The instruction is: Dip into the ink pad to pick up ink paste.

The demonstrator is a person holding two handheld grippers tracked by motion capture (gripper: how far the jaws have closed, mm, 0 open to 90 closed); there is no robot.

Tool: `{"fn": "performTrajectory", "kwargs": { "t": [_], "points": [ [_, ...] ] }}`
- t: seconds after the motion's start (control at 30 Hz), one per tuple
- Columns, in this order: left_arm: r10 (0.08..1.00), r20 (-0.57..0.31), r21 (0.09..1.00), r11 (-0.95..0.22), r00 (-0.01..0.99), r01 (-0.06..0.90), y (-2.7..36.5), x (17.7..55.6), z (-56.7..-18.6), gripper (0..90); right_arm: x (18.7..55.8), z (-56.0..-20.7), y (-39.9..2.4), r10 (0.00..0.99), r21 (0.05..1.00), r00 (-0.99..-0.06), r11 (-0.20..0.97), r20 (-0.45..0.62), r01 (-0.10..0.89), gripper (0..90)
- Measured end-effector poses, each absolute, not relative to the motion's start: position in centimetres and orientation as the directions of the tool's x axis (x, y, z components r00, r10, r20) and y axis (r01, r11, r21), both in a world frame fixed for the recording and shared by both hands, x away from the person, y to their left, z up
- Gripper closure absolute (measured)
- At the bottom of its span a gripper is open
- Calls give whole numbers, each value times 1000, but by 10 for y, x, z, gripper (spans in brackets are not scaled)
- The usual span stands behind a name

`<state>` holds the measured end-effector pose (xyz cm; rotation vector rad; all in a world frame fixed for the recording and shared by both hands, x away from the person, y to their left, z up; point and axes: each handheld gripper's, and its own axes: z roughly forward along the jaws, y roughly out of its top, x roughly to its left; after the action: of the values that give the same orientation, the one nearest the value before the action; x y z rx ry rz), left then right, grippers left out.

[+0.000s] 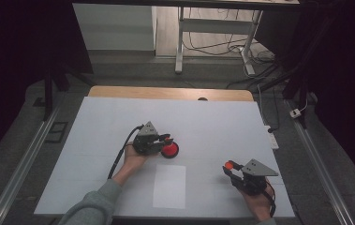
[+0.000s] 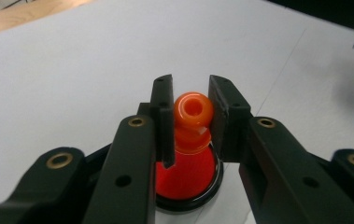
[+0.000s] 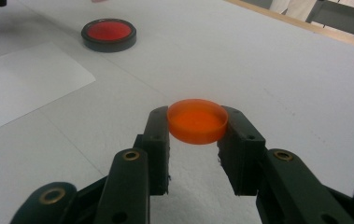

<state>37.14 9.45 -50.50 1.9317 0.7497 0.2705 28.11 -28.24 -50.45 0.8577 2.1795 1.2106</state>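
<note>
Directly below the left gripper (image 2: 191, 116), whose jaws clamp an orange knobbed piece (image 2: 192, 111), sits the black-rimmed red dish (image 2: 188, 179). Well apart on the bench (image 1: 222, 122), the right gripper's (image 3: 197, 126) jaws pinch an orange disc (image 3: 197, 120).

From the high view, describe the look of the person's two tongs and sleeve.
Both tongs, left and right, are black, each topped by a grey three-cornered plate. Their jaws are flat, blocky and black, on arms with brass-coloured rivets. A black cable trails from the left one. The left sleeve is grey-green.

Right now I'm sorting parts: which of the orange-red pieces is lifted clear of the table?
The flat orange disc, pinched in the right gripper above the table. The orange knob in the left gripper stands on the black-rimmed red pad.
</note>
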Motion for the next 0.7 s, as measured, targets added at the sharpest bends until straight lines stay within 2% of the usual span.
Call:
{"fn": "performTrajectory", "kwargs": {
  "t": [0.7],
  "points": [
    [616,-132,836,-351,777,421,86,378,-522,720,283,-505,-284,727,865,-676,412,-122,287,645]
  ]
}}
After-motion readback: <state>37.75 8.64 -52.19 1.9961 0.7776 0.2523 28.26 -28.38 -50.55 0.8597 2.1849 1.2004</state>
